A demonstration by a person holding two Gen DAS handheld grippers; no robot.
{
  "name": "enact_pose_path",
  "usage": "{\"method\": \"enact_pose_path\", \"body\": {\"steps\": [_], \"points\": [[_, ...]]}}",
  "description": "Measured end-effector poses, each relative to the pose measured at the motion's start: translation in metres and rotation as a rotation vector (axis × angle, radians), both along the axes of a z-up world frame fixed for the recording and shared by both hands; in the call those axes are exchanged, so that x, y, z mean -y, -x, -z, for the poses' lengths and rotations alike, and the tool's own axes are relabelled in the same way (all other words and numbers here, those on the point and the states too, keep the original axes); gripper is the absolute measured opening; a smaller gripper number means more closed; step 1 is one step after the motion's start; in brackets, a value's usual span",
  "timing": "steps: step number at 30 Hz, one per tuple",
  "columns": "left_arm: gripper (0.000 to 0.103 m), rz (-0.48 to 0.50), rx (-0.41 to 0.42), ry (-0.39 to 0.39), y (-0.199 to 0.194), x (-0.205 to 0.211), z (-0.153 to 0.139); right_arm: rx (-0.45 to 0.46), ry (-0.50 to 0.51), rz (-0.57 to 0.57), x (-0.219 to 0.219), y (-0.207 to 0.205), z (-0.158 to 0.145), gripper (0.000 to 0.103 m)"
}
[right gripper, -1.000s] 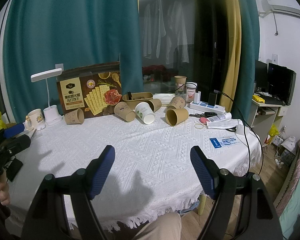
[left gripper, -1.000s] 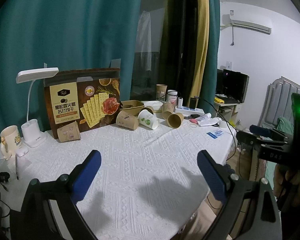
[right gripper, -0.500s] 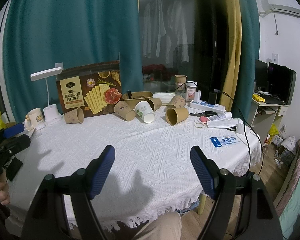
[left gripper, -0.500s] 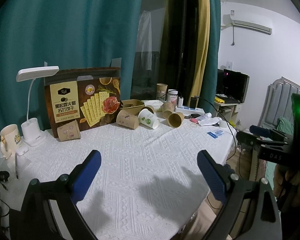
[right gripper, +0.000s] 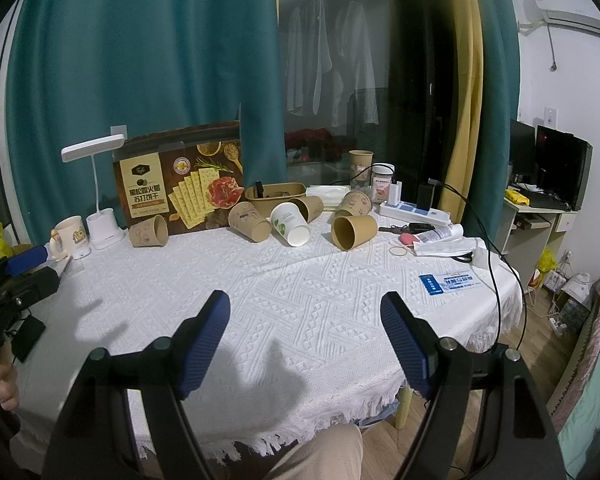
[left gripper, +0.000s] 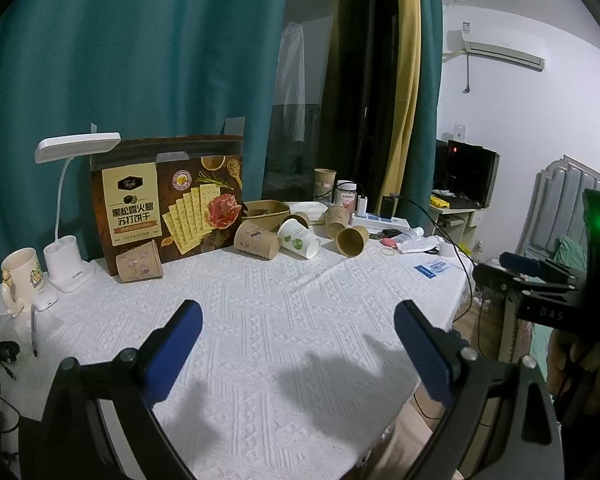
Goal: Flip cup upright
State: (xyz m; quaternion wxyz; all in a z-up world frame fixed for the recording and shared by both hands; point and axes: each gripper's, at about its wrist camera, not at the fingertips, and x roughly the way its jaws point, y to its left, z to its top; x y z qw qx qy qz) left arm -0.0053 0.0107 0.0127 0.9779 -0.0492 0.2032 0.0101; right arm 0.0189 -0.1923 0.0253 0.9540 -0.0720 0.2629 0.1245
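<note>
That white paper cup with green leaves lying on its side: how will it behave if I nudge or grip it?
The white cup lies on its side, so a nudge would probably roll it in a curve toward the brown cup beside it. It looks like thin paper, likely light and crushable. The textured tablecloth may slow rolling.

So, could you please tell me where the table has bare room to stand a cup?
The broad tablecloth stretch between both open claws and the tipped cups is bare. The back edge is crowded: cracker box, lamp, mug; the card sits right.
</note>
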Motion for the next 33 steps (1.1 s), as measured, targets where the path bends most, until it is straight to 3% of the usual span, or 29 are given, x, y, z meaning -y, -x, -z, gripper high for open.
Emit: {"method": "enact_pose_path", "body": {"steps": [33], "points": [[0.097, -0.001, 0.001, 0.003, 0.0003, -0.0013, -0.0007, -0.003, 0.001, 0.001, 0.0006, -0.0006, -0.0007, 0.076]]}}
